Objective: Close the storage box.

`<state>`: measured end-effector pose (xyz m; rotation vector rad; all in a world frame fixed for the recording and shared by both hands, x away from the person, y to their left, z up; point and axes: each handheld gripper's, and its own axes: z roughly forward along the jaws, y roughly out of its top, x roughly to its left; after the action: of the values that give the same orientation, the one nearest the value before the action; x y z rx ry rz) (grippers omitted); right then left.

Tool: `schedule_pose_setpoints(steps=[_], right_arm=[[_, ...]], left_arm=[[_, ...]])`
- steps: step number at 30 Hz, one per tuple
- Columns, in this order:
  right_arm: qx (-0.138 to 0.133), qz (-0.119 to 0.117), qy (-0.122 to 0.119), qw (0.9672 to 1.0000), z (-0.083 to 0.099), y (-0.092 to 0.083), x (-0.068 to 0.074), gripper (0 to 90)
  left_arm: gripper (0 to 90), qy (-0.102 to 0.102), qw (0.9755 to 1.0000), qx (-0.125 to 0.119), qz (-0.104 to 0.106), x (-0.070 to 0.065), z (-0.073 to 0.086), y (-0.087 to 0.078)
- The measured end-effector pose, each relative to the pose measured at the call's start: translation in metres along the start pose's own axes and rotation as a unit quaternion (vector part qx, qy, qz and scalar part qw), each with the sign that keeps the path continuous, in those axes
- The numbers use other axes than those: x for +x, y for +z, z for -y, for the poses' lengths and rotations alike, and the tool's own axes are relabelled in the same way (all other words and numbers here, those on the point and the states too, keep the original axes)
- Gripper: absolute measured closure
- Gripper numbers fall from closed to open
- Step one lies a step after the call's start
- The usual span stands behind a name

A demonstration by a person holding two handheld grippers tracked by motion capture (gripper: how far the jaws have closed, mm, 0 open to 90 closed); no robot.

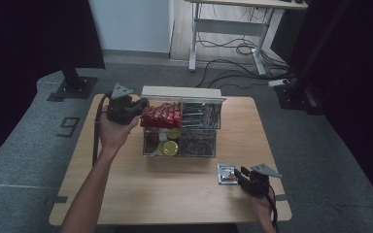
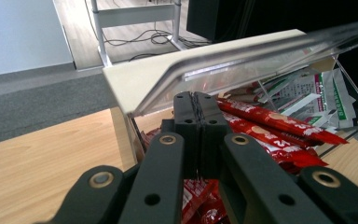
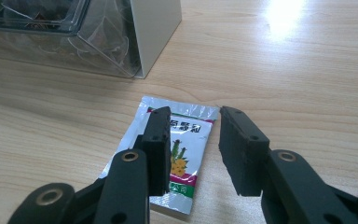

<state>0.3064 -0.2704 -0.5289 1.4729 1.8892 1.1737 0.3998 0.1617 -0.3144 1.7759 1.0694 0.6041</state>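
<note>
Spread fingers (image 3: 193,149) over sachet (image 3: 179,154) — label legible.

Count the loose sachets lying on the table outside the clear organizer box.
1. A single silver sachet lies flat on the wooden table, just ahead of the right gripper, in front of the clear organizer box. Others sit inside the box.

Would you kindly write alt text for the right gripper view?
The right gripper, jaws open, hovers over a small silver sachet lying flat on the wooden table. A clear plastic organiser box stands at upper left.
</note>
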Motion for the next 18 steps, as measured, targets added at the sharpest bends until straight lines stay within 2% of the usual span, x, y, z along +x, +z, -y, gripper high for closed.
schedule_pose_setpoints(steps=[10,18], right_arm=[[-0.002,0.001,0.0,1.0,0.0001,-0.0008,-0.0011,63.3],[0.001,0.0,-0.002,1.0,0.0,-0.0002,0.0004,63.3]], left_arm=[[88.6,-0.004,1.0,0.0,-0.006,0.0042,0.0051,-0.0016],[82.6,0.0,0.9999,-0.002,-0.012,0.0047,0.0056,-0.0034]])
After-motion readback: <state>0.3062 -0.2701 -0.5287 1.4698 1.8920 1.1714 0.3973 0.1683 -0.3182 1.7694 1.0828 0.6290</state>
